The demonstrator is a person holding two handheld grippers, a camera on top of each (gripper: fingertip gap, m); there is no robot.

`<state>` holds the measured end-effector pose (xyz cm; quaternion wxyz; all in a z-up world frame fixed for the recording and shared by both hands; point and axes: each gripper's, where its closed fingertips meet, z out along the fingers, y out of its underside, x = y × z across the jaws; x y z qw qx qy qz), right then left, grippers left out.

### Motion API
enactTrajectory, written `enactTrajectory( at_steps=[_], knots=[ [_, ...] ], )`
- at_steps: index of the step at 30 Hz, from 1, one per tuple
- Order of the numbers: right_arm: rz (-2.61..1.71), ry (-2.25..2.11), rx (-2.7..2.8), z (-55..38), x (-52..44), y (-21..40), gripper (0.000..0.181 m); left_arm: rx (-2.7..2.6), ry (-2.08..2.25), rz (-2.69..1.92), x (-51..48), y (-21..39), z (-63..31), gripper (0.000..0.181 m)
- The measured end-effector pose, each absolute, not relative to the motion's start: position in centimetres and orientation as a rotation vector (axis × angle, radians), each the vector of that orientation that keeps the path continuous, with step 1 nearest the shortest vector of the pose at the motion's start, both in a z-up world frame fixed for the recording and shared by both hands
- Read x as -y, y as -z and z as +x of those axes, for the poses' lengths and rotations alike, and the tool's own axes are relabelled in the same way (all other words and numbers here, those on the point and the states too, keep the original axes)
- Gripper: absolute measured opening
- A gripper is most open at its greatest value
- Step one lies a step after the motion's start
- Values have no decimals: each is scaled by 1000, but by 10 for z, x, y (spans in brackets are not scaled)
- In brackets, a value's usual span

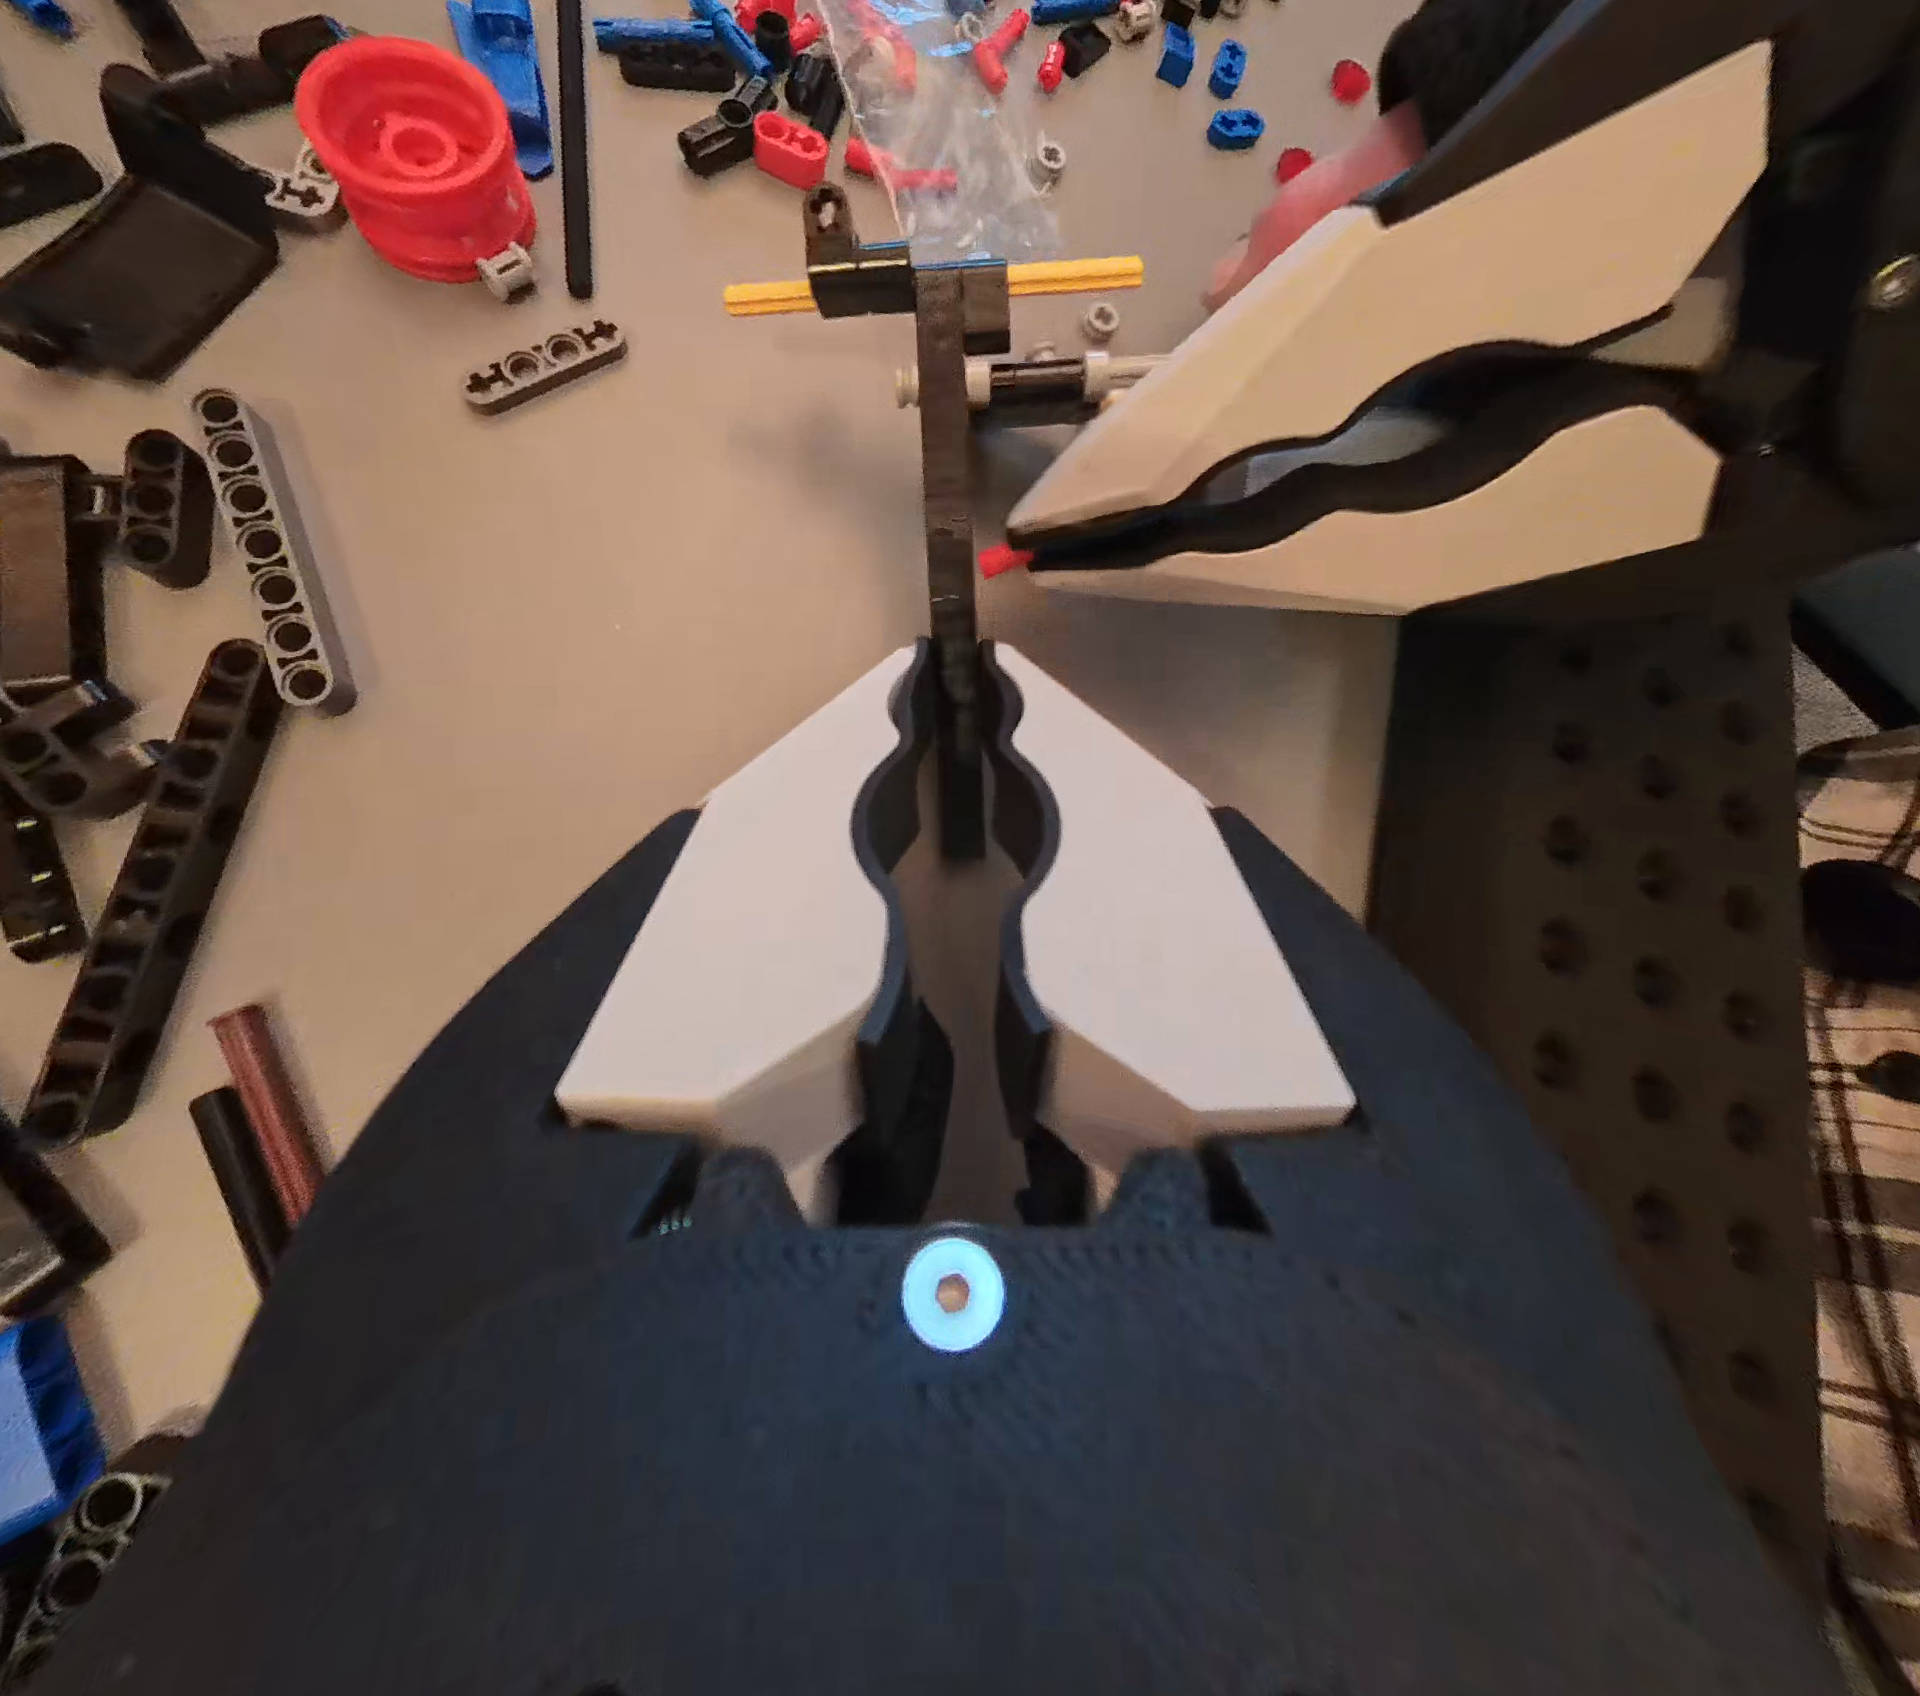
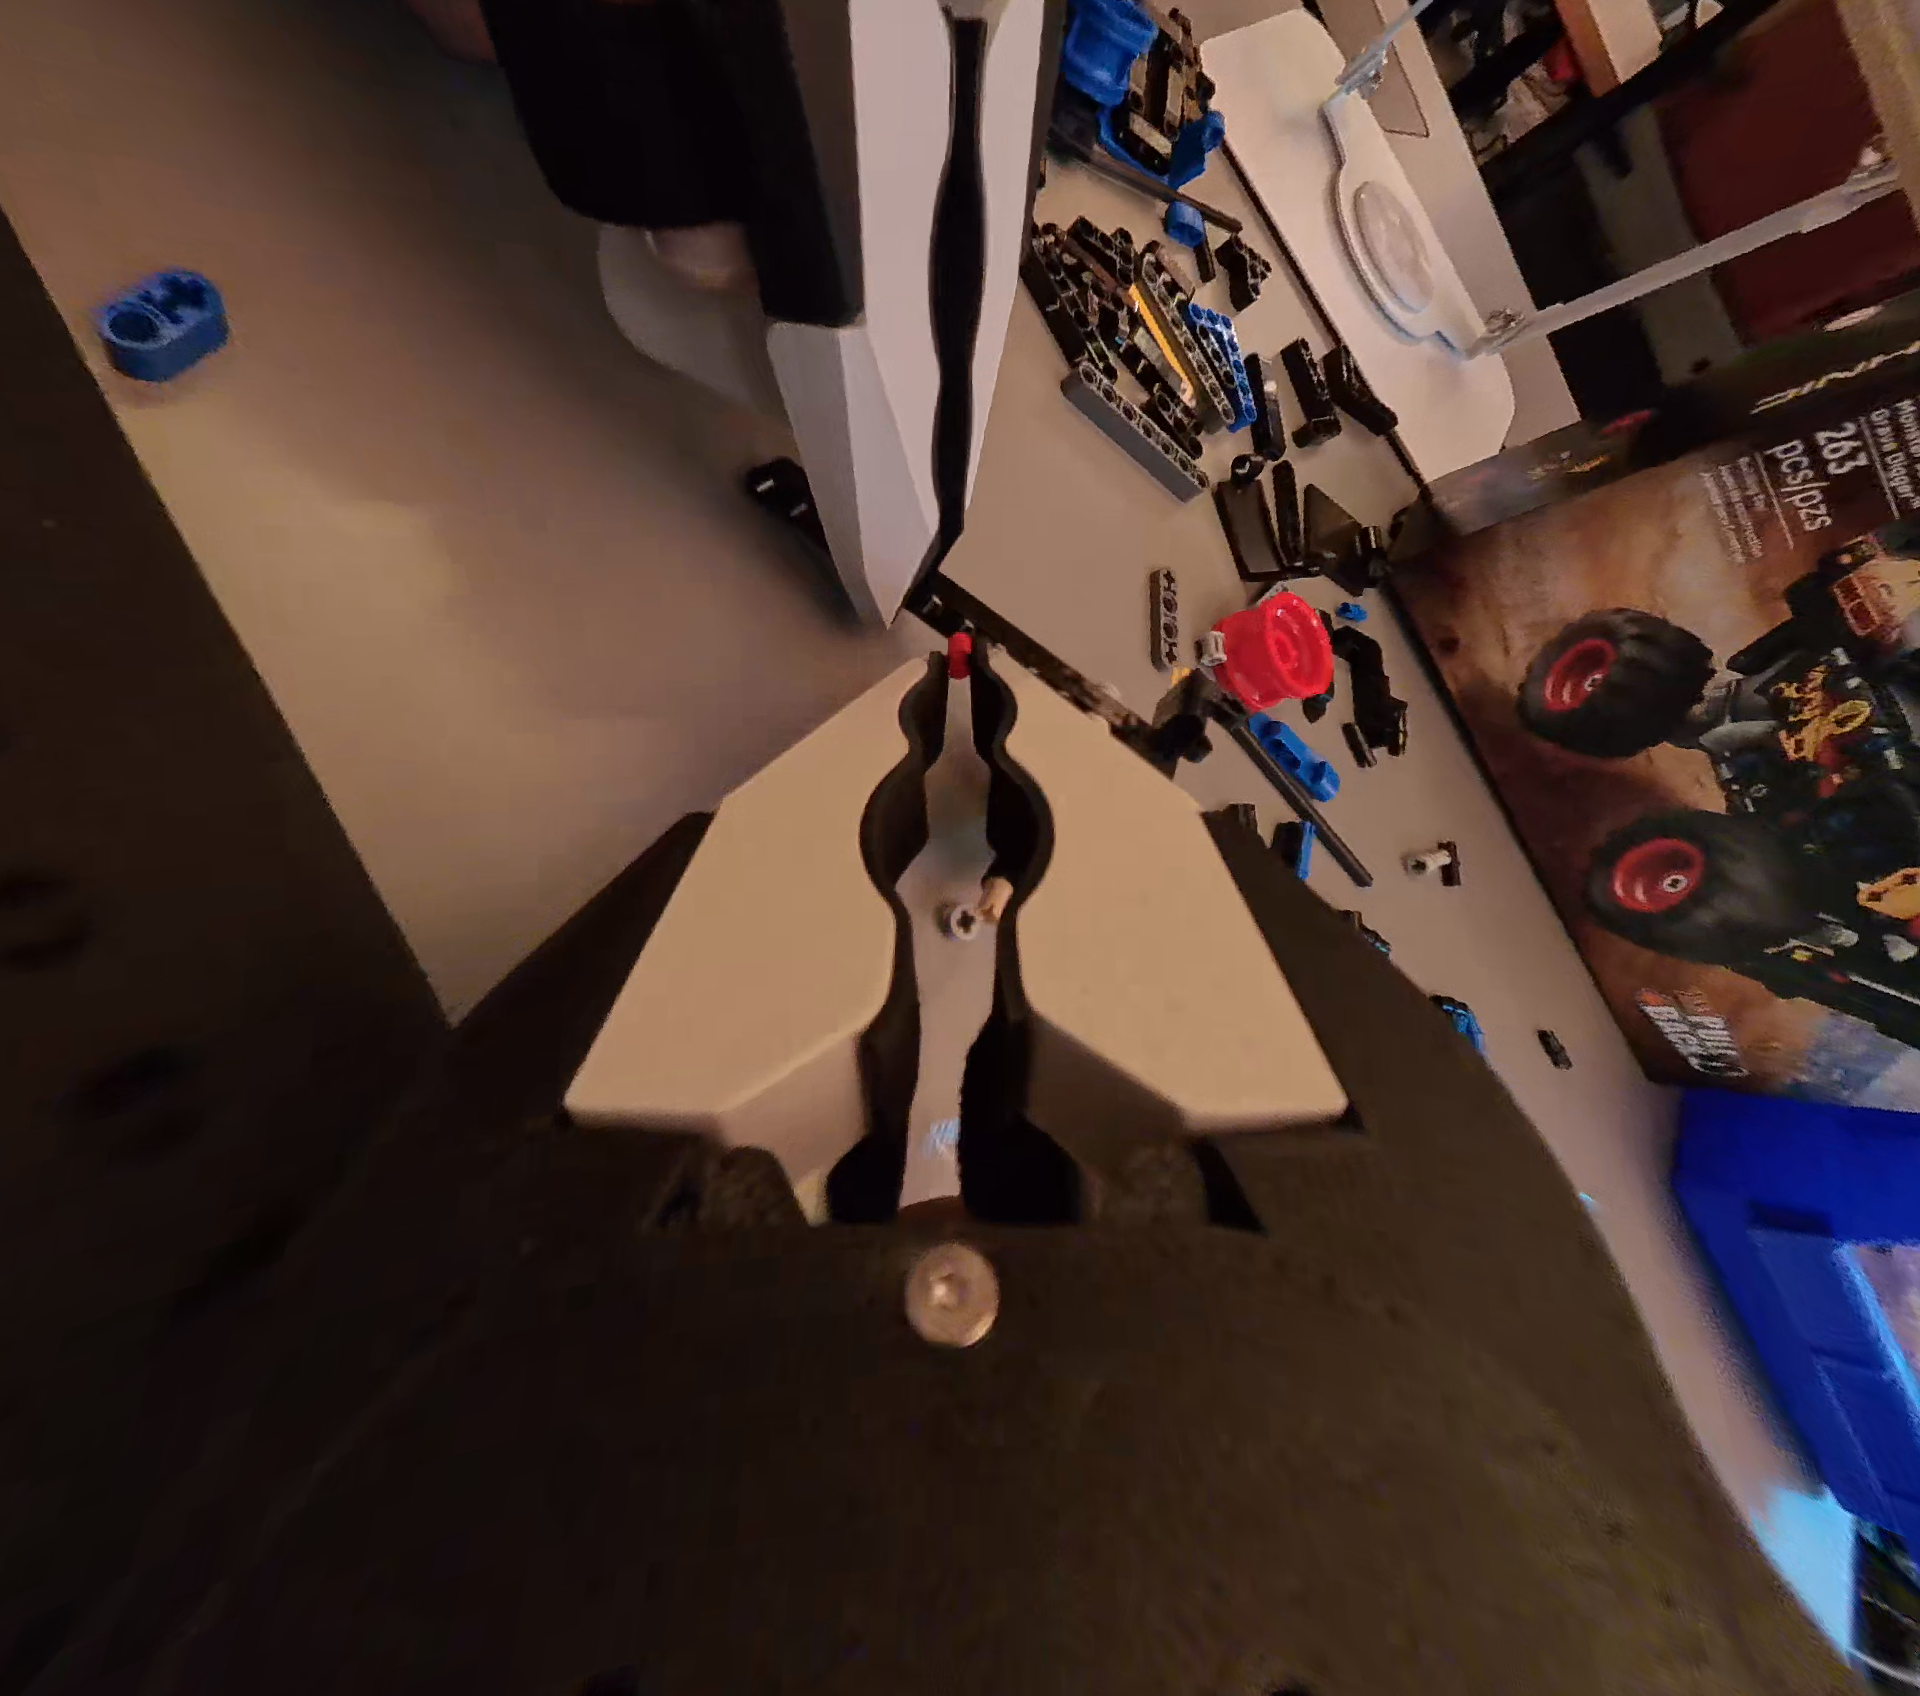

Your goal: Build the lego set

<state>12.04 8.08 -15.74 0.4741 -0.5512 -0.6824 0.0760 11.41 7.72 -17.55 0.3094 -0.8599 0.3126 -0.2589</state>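
Two grippers are brought together over the tan table point(image 1: 644, 566) for a pin insertion. The left gripper point(image 1: 951, 659) is closed on a long black beam point(image 1: 948, 462), which is gripped at its near end and runs up the centre of the left wrist view to a black connector point(image 1: 862, 275) threaded on a yellow axle point(image 1: 1075, 275). The right gripper point(image 1: 1023, 555) enters from the right of that view, its fingers pinched narrowly on a small red pin point(image 1: 1003, 560), of which only the tip protrudes.

The pin tip is seen just beside the beam's right face, a little above the left fingertips point(image 1: 904, 680); whether it touches the beam cannot be told. In the right wrist view the red pin point(image 2: 960, 654) sits at the tips of the right gripper point(image 2: 958, 670), with the black beam point(image 2: 1039, 659) crossing just beyond it and the left gripper point(image 2: 930, 581) coming down from the upper centre.

For the step to be done well, the pin should probably be lined up squarely with one beam hole and pushed straight across, while the beam is held rigid against the push. Because so little of the pin is exposed, a skewed approach is likely to make it slip or twist in the fingers. Loose parts, a red wheel hub point(image 1: 416, 155) and a clear bag point(image 1: 914, 88) are scattered across the upper part of the left wrist view, well apart from the work.
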Motion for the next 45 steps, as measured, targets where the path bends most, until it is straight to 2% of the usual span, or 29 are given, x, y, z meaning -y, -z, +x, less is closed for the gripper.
enactTrajectory(
  at_steps=[34,45],
  knots=[
    [-1139,225,1679,114,-91,160,3,-711,751,-2305,-85,176,113,6],
    [-1206,68,1690,115,-93,163,3,-740,723,-2293,-84,177,114,6]
  ],
)
